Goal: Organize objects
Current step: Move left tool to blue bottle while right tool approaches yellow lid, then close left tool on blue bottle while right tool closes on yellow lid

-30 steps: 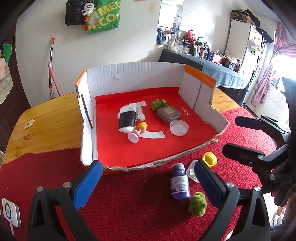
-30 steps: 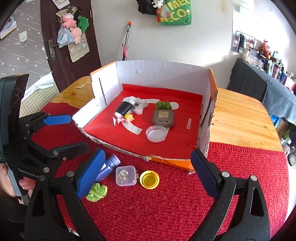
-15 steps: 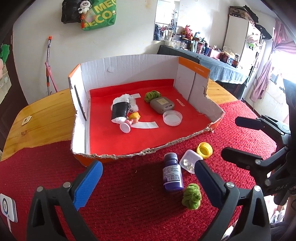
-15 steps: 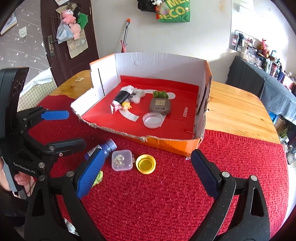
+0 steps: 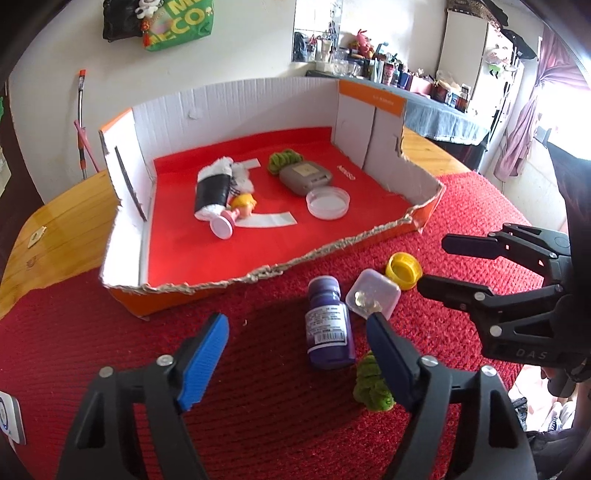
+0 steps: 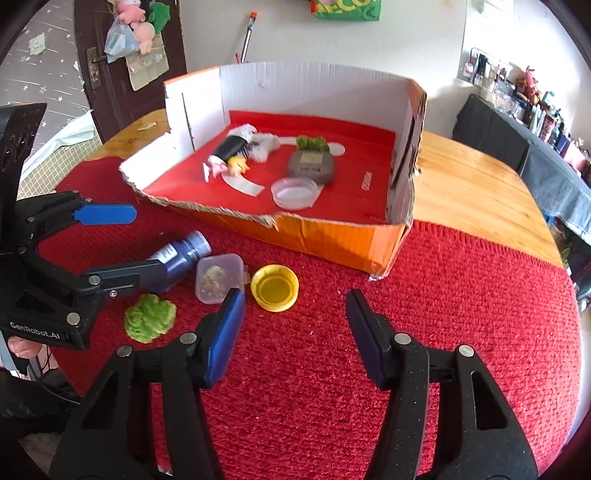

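Bottle (image 5: 328, 325) lies between the left tongs (image 5: 297, 354), whose jaws are closing but not touching it. Right tongs (image 6: 293, 325) close on nothing; cap (image 6: 274, 288) sits just ahead. Squeeze the bottle's middle gently.

You can read "GenRobot.AI" on the left gripper (image 6: 105, 245) body in the right wrist view, and "DAS" on the right gripper (image 5: 448, 264) body in the left wrist view. The green bag (image 5: 177, 24) on the wall shows "ECO". The bottle (image 5: 328, 326) label's print and barcode are too small to read.
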### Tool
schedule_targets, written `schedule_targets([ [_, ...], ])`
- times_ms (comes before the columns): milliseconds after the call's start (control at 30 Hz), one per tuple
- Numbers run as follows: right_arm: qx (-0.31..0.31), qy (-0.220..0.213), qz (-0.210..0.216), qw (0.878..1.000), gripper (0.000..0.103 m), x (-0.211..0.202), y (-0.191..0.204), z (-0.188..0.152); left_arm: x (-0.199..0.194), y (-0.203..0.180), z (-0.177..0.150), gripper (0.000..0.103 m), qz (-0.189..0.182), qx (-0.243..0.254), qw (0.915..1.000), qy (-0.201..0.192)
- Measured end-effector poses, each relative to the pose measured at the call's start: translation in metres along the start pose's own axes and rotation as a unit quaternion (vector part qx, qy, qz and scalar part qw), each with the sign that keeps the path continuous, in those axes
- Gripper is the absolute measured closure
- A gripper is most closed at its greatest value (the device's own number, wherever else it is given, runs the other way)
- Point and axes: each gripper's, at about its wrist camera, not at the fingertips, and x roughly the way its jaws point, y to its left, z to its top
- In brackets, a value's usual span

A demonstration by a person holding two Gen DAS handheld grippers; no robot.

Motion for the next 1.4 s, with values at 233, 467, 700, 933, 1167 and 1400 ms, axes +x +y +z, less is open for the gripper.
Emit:
schedule_targets([
  [233,-0.002,0.013,0.006,1.000,0.050,0.011,0.001,-0.001,0.009,0.001,-0.004,0.033,-0.005,-0.002,0.9999,0.016],
  [467,-0.006,0.019,0.007,1.000,0.054,0.022,0.002,0.002,0.015,0.001,-0.005,0.041,-0.008,-0.002,0.9997,0.022],
  [700,-0.001,0.015,0.009,1.000,0.070,0.026,0.001,0.008,0.015,0.002,-0.002,0.070,-0.012,-0.005,0.9997,0.020],
  [933,0.003,0.010,0.018,1.000,0.074,0.023,0.002,0.007,0.013,0.002,-0.001,0.074,-0.016,-0.005,0.9997,0.019],
  [1167,0.004,0.004,0.025,1.000,0.074,0.011,0.006,0.006,0.004,0.003,-0.002,0.074,-0.016,-0.010,0.9998,0.010],
  [1400,0.001,0.000,0.030,1.000,0.074,0.003,0.014,0.004,-0.003,0.001,-0.007,0.074,-0.019,-0.010,0.9998,0.005],
])
